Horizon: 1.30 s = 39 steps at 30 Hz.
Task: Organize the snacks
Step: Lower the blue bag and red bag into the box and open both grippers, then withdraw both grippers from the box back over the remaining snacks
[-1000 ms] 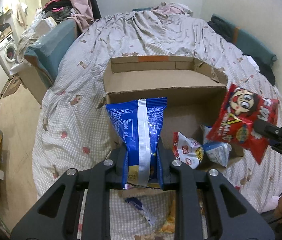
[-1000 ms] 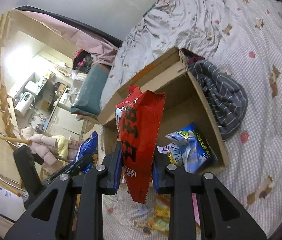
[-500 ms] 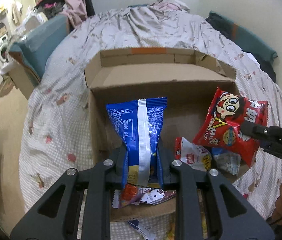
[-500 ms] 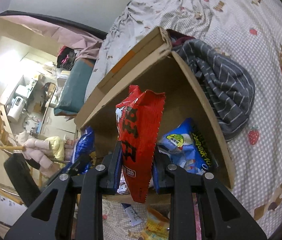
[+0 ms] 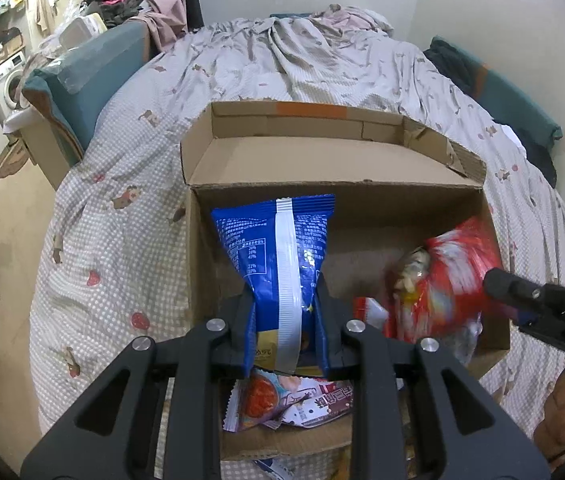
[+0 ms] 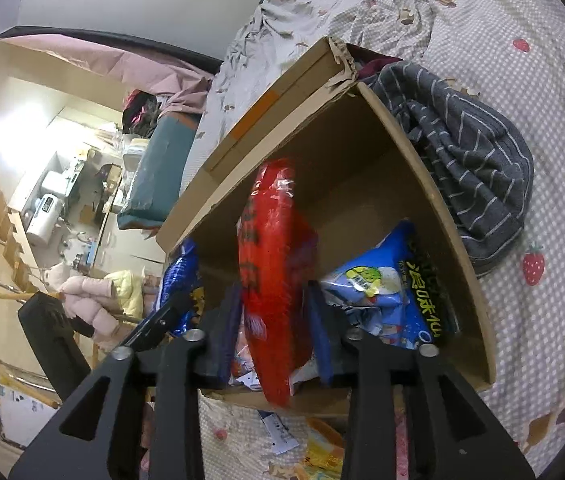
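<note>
Checked bedspread (image 5: pixel 122 216), one open brown cardboard box (image 5: pixel 322 160), left gripper (image 5: pixel 284 320) clenching one blue snack bag (image 5: pixel 278 248), right gripper (image 6: pixel 274 320) jaws opening around one red snack bag (image 6: pixel 274 248).

Home bedroom: rumpled bed (image 5: pixel 322 60) (washing machine (image 5: pixel 4 84) beyond)

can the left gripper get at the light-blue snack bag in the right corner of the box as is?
Probably not. The left gripper is shut on the dark-blue bag, so its fingers are occupied. The light-blue bag lies across the cardboard box, beyond the red bag leaving the opening right gripper.
</note>
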{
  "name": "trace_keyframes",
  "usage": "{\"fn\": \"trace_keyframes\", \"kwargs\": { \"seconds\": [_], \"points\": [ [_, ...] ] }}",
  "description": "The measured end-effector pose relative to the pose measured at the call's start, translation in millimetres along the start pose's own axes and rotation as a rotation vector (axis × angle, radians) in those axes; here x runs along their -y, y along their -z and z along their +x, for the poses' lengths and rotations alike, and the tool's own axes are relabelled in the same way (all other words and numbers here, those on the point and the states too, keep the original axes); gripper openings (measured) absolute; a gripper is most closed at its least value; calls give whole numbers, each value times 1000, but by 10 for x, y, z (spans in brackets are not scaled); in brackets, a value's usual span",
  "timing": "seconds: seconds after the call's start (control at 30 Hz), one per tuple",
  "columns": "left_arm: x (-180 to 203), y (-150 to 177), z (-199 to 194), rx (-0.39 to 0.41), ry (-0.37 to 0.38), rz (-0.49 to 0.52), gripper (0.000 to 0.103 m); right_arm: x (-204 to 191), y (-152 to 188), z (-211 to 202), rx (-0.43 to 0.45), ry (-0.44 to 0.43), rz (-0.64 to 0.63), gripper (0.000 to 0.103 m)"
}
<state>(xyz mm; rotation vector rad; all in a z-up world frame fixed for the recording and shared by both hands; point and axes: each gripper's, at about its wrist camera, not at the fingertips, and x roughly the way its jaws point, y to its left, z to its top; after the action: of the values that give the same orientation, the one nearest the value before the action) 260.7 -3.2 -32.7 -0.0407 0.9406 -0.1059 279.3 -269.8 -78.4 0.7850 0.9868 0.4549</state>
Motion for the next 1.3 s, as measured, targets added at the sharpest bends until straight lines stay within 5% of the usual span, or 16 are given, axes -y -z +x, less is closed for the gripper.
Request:
{"fn": "trace_keyframes", "kwargs": {
  "seconds": [0.17, 0.23, 0.3, 0.9, 1.3],
  "points": [
    [32, 4, -8, -7, 10, 13, 29, -43, -32, -107, 50, 10, -10, 67],
    [24, 14, -41, -1, 22, 2, 66, -26, -49, -142, 63, 25, -4, 74],
    [14, 31, -108, 28, 16, -8, 80, 5, -63, -164, 68, 26, 4, 74],
    [50, 104, -64, -1, 7, 8, 81, 20, -23, -143, 35, 28, 8, 74],
    [53, 215, -314, 68, -19, 44, 81, -112, 165, -251, 29, 60, -57, 74]
  ]
}}
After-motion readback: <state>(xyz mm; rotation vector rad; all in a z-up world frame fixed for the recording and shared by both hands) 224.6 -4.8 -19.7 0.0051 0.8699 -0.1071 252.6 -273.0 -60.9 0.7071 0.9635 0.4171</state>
